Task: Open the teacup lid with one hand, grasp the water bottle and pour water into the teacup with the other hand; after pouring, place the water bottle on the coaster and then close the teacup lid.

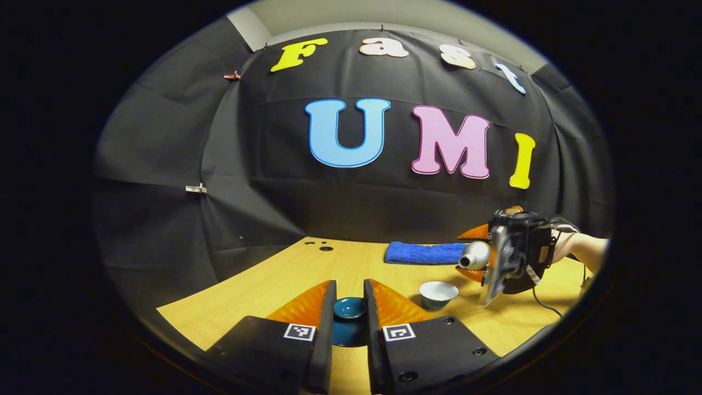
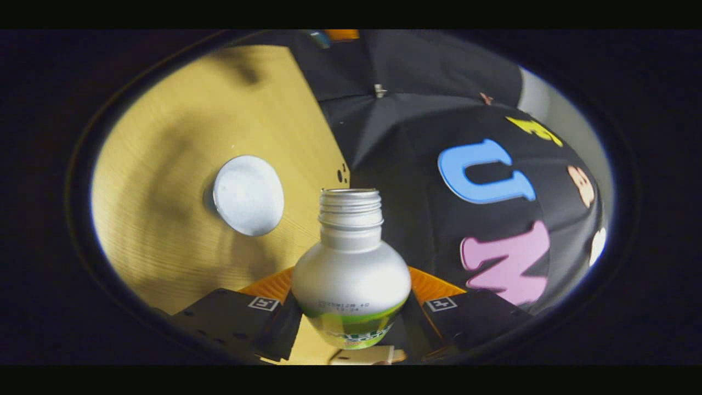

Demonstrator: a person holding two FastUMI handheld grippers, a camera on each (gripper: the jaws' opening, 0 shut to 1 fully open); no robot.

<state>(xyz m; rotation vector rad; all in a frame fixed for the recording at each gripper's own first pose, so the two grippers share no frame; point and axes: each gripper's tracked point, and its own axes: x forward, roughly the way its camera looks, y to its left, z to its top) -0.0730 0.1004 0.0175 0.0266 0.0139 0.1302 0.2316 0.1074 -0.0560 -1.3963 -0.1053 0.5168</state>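
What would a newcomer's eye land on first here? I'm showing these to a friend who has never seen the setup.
Probably the silver water bottle, clamped in the right gripper and tipped on its side, its open mouth aimed toward the white teacup on the wooden table. Next, the teal lid pinched between the left gripper fingers up close. A blue towel lies at the table's back.

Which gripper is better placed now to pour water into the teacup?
Right. The right gripper grips the water bottle, tipped over the open teacup. The left gripper holds the lid.
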